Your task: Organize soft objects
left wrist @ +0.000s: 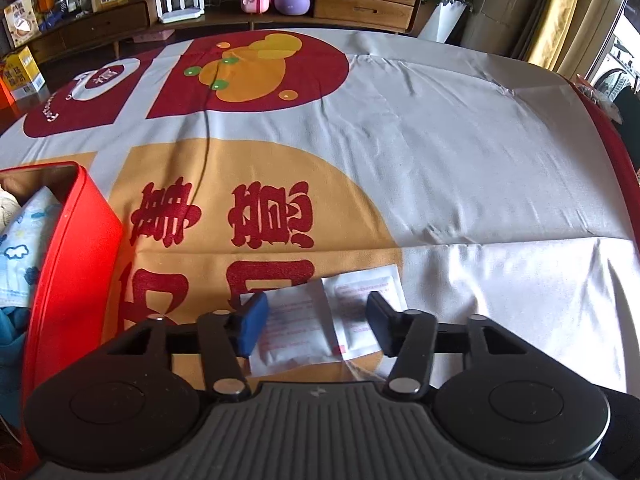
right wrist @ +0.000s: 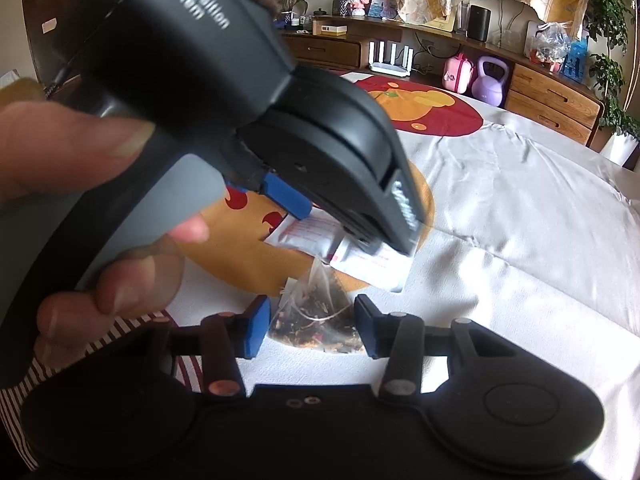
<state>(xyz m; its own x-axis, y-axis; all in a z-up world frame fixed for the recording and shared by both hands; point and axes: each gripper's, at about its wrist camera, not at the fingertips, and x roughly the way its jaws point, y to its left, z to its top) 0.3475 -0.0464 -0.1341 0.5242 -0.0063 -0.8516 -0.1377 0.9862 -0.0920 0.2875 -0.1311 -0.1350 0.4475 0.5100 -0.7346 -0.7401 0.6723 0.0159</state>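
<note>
Blue-padded jaws of the left gripper (left wrist: 316, 322) stand partly open astride two white sachets (left wrist: 320, 316) lying overlapped on the printed cloth (left wrist: 440, 160), pads not yet pressing. Just right and nearer, the right gripper (right wrist: 308, 326) brackets a clear pyramid tea bag (right wrist: 316, 316), likewise unclamped as far as I can tell. Far left, the red box (left wrist: 76, 248) already holds soft items. Judged risk: the left jaws may pinch only one sachet, or snag cloth, and the two tools could collide.
</note>
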